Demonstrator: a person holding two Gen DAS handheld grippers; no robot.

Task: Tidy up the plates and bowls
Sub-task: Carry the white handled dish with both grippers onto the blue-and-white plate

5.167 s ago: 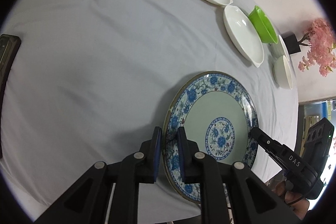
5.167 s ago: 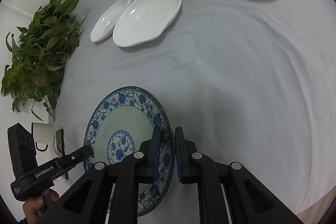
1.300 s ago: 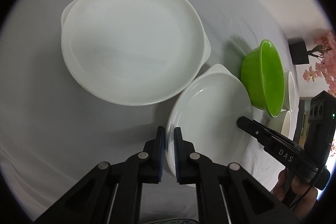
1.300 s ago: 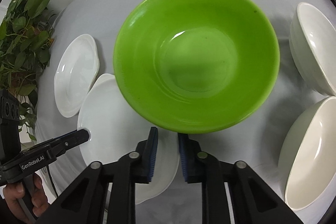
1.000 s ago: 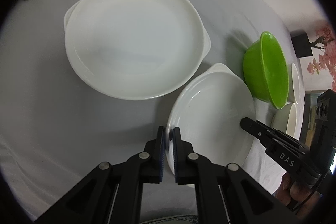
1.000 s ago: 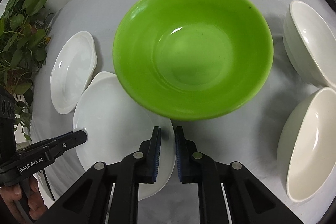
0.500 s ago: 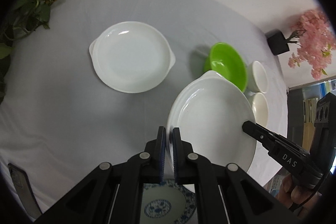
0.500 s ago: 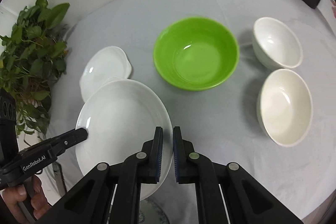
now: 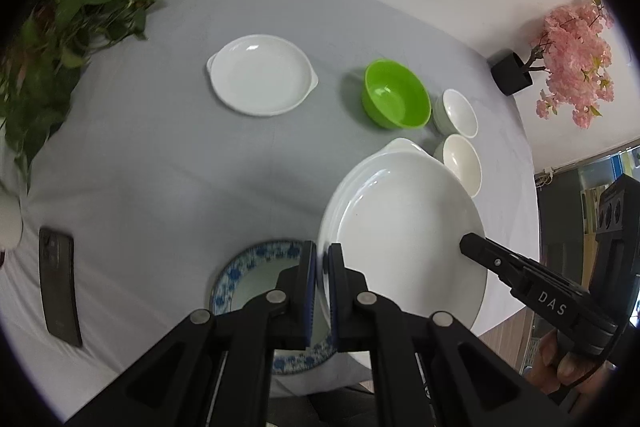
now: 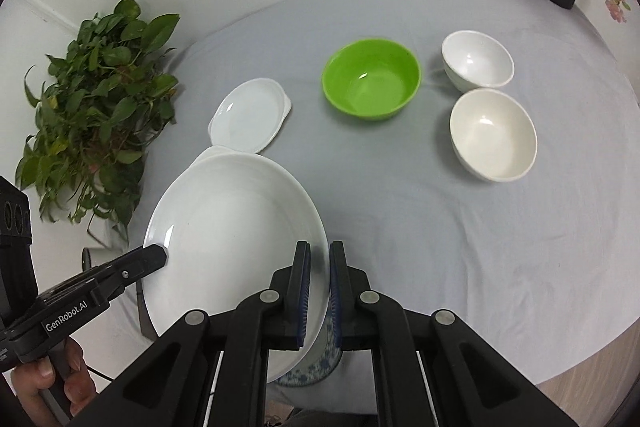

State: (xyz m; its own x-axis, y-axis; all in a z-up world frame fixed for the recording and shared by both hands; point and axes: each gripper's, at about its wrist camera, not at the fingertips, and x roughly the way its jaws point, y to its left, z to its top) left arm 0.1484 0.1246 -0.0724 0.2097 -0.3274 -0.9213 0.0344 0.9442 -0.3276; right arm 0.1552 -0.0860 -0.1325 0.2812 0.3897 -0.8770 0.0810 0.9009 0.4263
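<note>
You hold the big white plate (image 9: 404,227) up in the air with both grippers. Your left gripper (image 9: 322,291) pinches its rim on one side, jaws almost closed on the thin edge. Your right gripper (image 10: 319,291) pinches the rim on the other side the same way. The plate faces up and tilts a little. It is a bit longer than it is wide, and its small handle tab (image 9: 402,145) points away from you, at the far end from both grippers.

Under the plate, close to your grippers, lies the blue plate (image 9: 240,275) on the grey cloth (image 9: 160,167). Far ahead of your left gripper sits a second white plate (image 9: 262,75). Ahead of your right gripper are the green bowl (image 10: 371,81) and two white bowls (image 10: 493,134).

Only your left camera shows the dark phone (image 9: 59,285), off to its left. Your right camera shows all three bowls wide open, and your hand (image 10: 52,383) on the other handle.
</note>
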